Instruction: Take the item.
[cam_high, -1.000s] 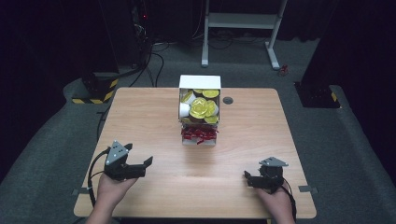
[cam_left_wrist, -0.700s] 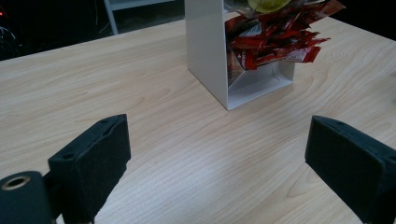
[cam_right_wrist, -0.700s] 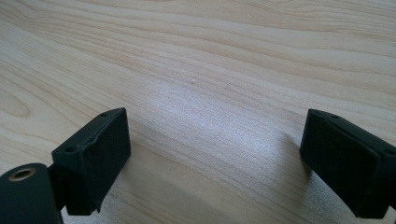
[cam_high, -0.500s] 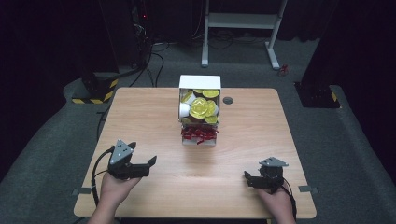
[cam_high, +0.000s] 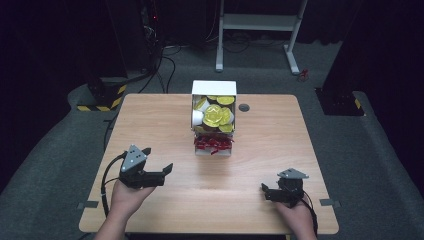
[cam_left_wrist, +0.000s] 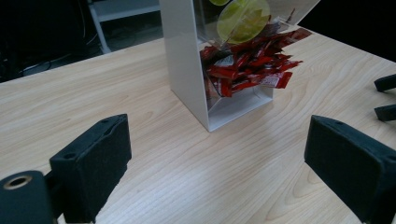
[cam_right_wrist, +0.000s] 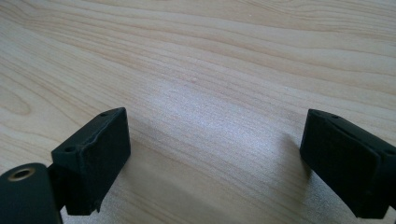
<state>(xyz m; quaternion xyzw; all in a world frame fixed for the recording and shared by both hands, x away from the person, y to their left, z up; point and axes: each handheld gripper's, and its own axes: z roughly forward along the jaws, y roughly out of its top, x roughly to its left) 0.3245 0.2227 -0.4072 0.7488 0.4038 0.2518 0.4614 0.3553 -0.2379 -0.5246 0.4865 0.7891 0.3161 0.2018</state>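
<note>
A white dispenser box (cam_high: 214, 89) stands at the table's middle back, with yellow-lidded cups (cam_high: 218, 115) in its upper part and several red sachets (cam_high: 213, 144) spilling from its low front opening. In the left gripper view the box's white side wall (cam_left_wrist: 183, 60) and the red sachets (cam_left_wrist: 247, 65) lie ahead between the jaws. My left gripper (cam_high: 159, 161) is open at the front left, lifted and pointed toward the box, nothing in it. My right gripper (cam_high: 264, 191) rests open at the front right, over bare wood (cam_right_wrist: 210, 107).
The wooden table (cam_high: 150, 120) has a small dark round grommet (cam_high: 244, 107) right of the box. The other gripper's jaw tips (cam_left_wrist: 385, 98) show at the right edge of the left gripper view. Beyond the table lie cables, a white desk frame (cam_high: 260, 22) and black-yellow striped bases (cam_high: 102, 97).
My left gripper has moved right and a little forward, turning toward the box. The right gripper has stayed put.
</note>
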